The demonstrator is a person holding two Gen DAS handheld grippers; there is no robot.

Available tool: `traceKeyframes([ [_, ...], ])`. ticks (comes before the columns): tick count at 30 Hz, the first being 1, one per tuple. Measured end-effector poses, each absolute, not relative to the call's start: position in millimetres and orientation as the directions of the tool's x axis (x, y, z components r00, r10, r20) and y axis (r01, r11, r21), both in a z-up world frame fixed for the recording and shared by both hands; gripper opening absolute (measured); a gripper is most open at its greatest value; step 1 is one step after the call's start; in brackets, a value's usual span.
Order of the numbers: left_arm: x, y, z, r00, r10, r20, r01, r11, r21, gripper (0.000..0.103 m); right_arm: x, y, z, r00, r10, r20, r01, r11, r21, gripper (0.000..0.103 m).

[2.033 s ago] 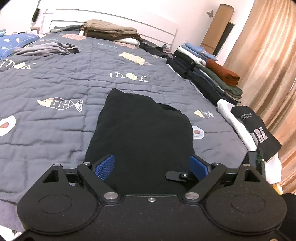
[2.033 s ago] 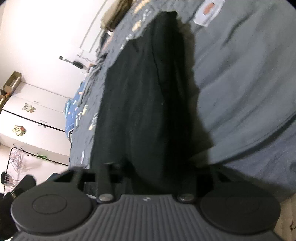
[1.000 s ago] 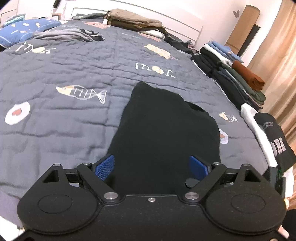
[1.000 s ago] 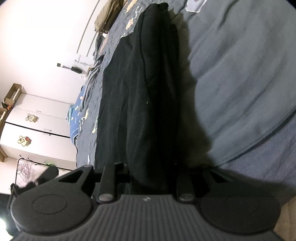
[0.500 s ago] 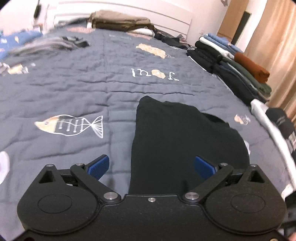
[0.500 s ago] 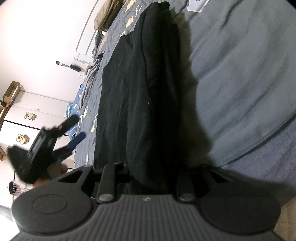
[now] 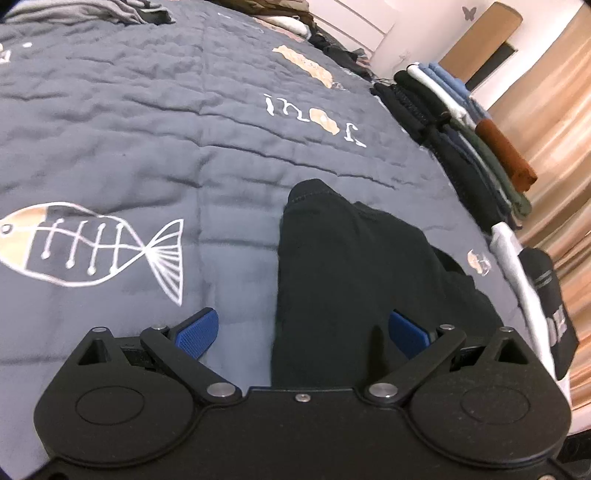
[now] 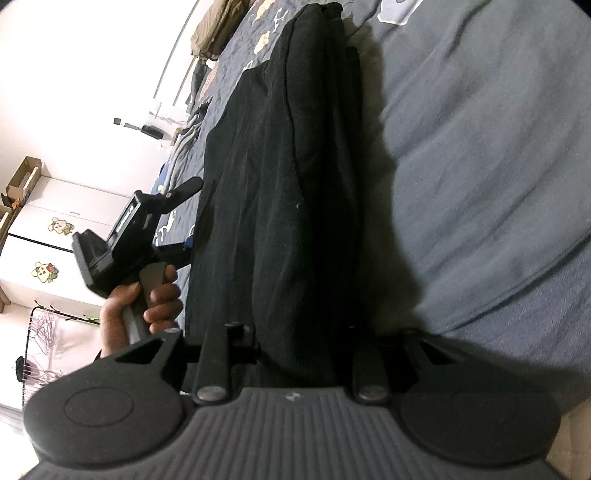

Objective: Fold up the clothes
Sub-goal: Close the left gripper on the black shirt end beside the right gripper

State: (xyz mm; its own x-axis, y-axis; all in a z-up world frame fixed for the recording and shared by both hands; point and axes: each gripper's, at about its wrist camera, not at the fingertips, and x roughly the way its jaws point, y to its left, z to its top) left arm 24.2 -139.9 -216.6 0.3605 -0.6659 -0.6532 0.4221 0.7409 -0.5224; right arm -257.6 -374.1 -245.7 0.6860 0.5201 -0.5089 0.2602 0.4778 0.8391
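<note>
Left tool (image 7: pixel 302 332) spread over black garment (image 7: pixel 354 266); right tool's (image 8: pixel 295 350) grip seemingly hidden.

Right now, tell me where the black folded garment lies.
In the left wrist view the black garment lies on the grey quilt, right of the fish-skeleton print and left of the folded clothes stacks along the bed's right edge.

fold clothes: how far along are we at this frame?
Done: folded stacks line the bed's far edge. In hand: the black garment, narrowed lengthwise; left hand-held gripper open over its near end; whether the right one grips is unclear. Left: its crosswise folds and the loose grey clothes.
</note>
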Motion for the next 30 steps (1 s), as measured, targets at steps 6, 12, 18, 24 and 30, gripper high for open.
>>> traceKeyframes([
  [6,38,-143,-227,0.33,-0.715,-0.617,0.448,0.694,-0.564,0.101,-264,-371,-244,0.688,0.52,-0.506,0.256,0.477,0.84,0.026],
  [12,47,-150,-228,0.319,-0.726,-0.609,0.452,0.682,-0.576,0.102,-269,-367,-242,0.691,0.519,-0.503,0.254,0.477,0.841,0.026],
  [18,53,-160,-228,0.308,-0.738,-0.601,0.466,0.667,-0.581,0.102,-270,-365,-240,0.692,0.517,-0.503,0.253,0.479,0.841,0.026],
  [24,58,-176,-229,0.289,-0.748,-0.598,0.493,0.651,-0.577,0.102,-273,-362,-241,0.693,0.516,-0.503,0.252,0.479,0.841,0.026],
  [30,59,-188,-230,0.263,-0.751,-0.606,0.531,0.637,-0.558,0.102,-276,-359,-241,0.694,0.516,-0.502,0.251,0.48,0.84,0.026],
])
